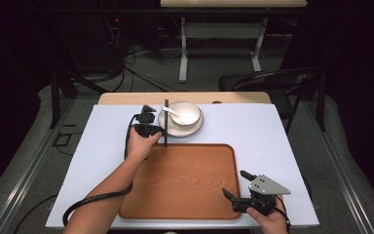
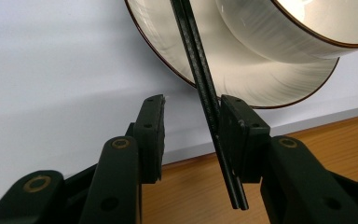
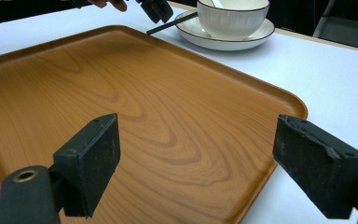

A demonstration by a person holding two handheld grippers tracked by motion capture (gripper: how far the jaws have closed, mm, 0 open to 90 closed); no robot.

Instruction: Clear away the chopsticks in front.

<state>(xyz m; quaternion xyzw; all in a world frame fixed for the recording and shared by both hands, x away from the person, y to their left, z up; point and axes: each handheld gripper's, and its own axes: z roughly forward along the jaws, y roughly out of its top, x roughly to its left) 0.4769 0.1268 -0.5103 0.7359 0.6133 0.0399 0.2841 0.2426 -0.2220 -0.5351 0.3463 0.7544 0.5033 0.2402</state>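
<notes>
A pair of black chopsticks (image 1: 165,127) (image 2: 200,70) lies with its far end on the left rim of a white plate (image 1: 169,129) (image 2: 242,79) and its near end toward the wooden tray (image 1: 180,180) (image 3: 135,102). On the plate stands a white bowl (image 1: 187,116) (image 3: 233,18) with a white spoon (image 1: 173,113) in it. My left gripper (image 1: 155,127) (image 2: 193,105) is open around the chopsticks: they lean against its right pad, while the left pad stands apart. It also appears far off as the left gripper (image 3: 156,9). My right gripper (image 1: 236,184) (image 3: 198,140) is open and holds nothing, over the tray's near right corner.
A white mat (image 1: 253,126) covers the table top. Behind the table stand a black chair (image 1: 272,83) at the right and another table's legs (image 1: 219,44). Cables (image 1: 126,68) lie on the floor at the back left.
</notes>
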